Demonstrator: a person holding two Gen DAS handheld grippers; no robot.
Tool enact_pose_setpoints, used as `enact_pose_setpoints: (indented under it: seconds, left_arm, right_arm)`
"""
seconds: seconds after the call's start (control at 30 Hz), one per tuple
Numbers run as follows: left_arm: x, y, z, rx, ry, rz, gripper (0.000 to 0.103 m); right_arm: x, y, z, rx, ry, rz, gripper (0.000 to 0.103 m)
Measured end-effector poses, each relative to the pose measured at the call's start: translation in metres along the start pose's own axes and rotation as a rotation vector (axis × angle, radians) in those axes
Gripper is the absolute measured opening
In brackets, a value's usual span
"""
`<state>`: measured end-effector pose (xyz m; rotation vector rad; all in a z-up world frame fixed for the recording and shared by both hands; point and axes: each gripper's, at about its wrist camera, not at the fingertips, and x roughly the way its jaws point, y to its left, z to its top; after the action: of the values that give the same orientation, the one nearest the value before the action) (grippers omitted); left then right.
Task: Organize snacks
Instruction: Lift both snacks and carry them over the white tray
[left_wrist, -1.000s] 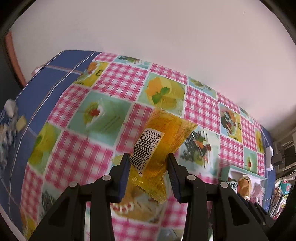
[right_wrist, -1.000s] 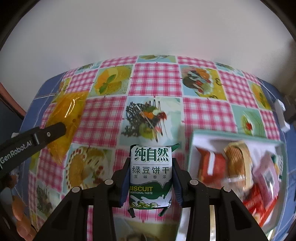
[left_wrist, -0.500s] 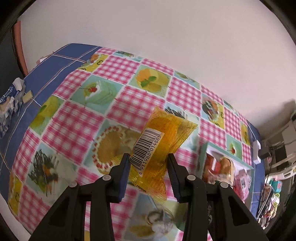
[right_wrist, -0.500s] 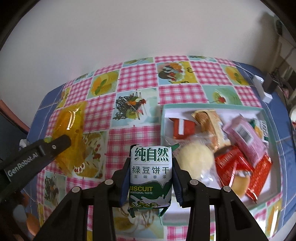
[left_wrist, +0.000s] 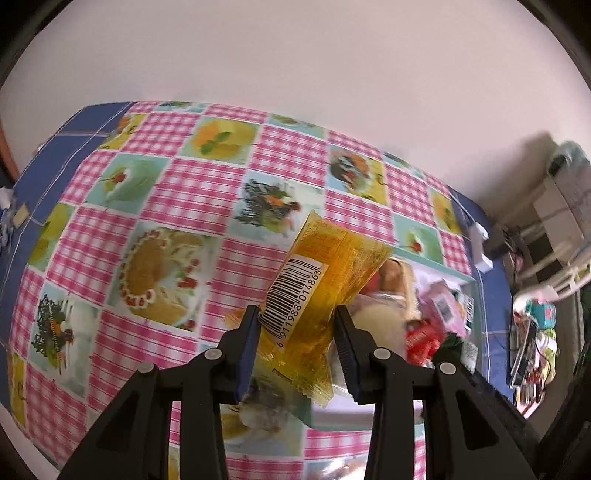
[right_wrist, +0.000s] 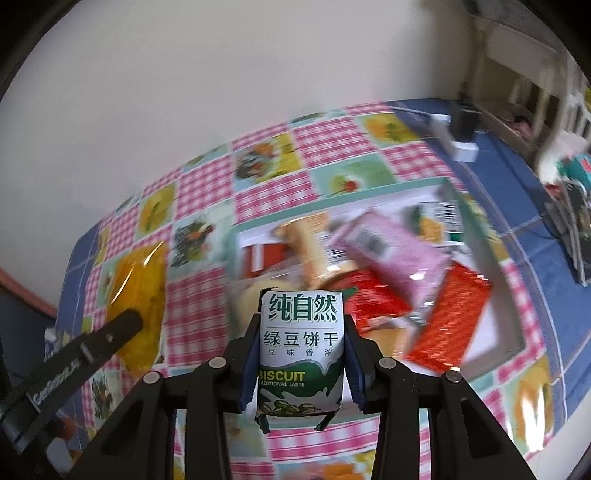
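Snacks are in both claws now. The right claw (right_wrist: 301, 352) is clenched on a small biscuit pack (right_wrist: 300, 350), white and green, which stands upright between the blue pads and is held by its two side faces. This pack looks light and a little puffed with air, so I judge it will give under pressure and the biscuits inside can break; a gentle hold at the middle of the sides, as it is now, seems best.

The left claw (left_wrist: 295, 345) is grasping a yellow packet (left_wrist: 325, 291) with a barcode label, tilted, its lower corner hanging below the pads. The film is thin, shiny and crinkled, probably slippery, and the packet is soft, so it may slide or turn if the hold is only on the edge.

Beyond both claws, a shallow box (right_wrist: 515, 314) with a pale green rim rests on the checked table (left_wrist: 192, 192). Inside it lie a pink packet (right_wrist: 391, 254), two red packets (right_wrist: 448, 325) and some others; the view is blurred here, so I cannot name them all. The biscuit pack hovers over the near edge of this box, and the yellow packet is near its left side.
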<state>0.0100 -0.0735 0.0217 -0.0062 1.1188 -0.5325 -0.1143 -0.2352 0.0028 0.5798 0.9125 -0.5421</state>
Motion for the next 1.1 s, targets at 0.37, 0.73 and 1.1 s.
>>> enact_pose_setpoints:
  seconds: [0.37,0.73,1.1]
  left_arm:
    - [-0.001,-0.075,-0.025,0.168,0.005,-0.047,0.042]
    - [0.014,-0.122,-0.047,0.267,0.025,-0.037,0.042]
    - [0.032,-0.131,-0.052,0.286,0.049,-0.012,0.042]
  right_arm:
    - [-0.029,-0.091,0.013,0.205,-0.065,-0.075,0.042]
    - [-0.029,-0.117,0.015,0.221,-0.061,-0.090,0.042]
    - [-0.012,-0.121,0.015,0.217,-0.006,-0.079,0.042]
